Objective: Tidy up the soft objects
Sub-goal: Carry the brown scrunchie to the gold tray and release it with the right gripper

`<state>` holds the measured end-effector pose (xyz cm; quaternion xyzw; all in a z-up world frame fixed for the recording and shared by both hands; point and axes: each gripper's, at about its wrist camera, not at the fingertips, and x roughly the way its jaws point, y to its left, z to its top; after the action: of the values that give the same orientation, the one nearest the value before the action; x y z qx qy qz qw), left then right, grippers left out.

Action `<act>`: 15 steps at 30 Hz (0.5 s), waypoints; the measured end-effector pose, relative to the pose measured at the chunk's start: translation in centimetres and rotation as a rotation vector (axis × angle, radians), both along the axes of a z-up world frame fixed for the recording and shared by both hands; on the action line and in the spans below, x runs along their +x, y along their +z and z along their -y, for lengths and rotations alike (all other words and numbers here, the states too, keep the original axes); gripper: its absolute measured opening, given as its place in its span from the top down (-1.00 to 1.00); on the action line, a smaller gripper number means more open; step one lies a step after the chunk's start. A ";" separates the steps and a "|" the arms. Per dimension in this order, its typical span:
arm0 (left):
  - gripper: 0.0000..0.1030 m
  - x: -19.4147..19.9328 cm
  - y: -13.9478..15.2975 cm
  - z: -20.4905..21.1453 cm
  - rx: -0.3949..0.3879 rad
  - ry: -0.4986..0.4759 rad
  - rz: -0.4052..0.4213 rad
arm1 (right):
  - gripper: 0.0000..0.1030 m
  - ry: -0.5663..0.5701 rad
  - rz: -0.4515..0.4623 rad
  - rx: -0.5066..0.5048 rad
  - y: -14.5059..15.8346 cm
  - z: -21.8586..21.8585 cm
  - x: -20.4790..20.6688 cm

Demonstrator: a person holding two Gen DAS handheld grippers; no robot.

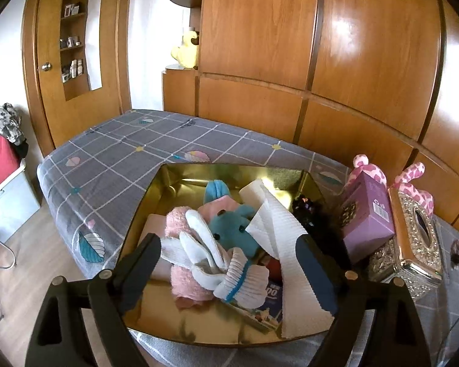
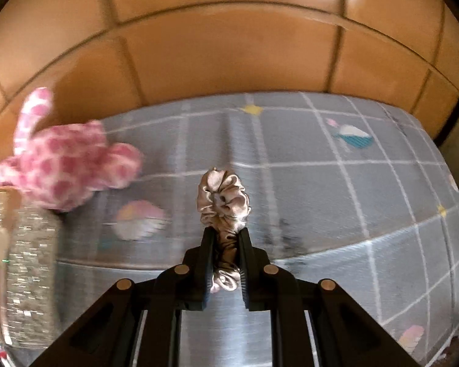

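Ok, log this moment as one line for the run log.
left gripper: open over gold metal tray | right gripper: shut on beige satin scrunchie | tray holds blue plush toy

1. You have a grey checked bedsheet (image 1: 113, 153) under everything
2. Behind it stands your wooden wardrobe (image 1: 290, 46)
3. A purple box (image 1: 368, 214) leans beside a glittery tissue box (image 1: 413, 238)

Each gripper (image 1: 229, 260) (image 2: 225, 232) is matte black, with brass-coloured pivot pins and ribbed pads.
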<state>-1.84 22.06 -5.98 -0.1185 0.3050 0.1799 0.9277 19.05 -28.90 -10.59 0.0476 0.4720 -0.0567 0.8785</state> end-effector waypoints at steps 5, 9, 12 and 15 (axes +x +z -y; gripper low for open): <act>-0.75 -0.4 0.1 0.1 0.006 0.001 0.001 | 0.74 0.093 0.049 0.043 2.0 -4.3 0.0; -0.75 -0.7 0.0 0.1 0.004 0.000 -0.004 | 0.74 0.148 0.077 0.072 3.1 -7.0 0.0; -0.76 -0.9 0.0 -0.1 -0.005 0.003 -0.003 | 0.74 0.171 0.111 0.118 4.4 -8.7 0.0; -0.76 -1.1 0.0 0.0 -0.007 0.000 -0.003 | 0.74 0.206 0.144 0.136 5.7 -10.9 0.1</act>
<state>-2.94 22.02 -5.99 -0.1217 0.3069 0.1792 0.9268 19.11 -18.04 -4.85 0.0624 0.4130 0.0693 0.9060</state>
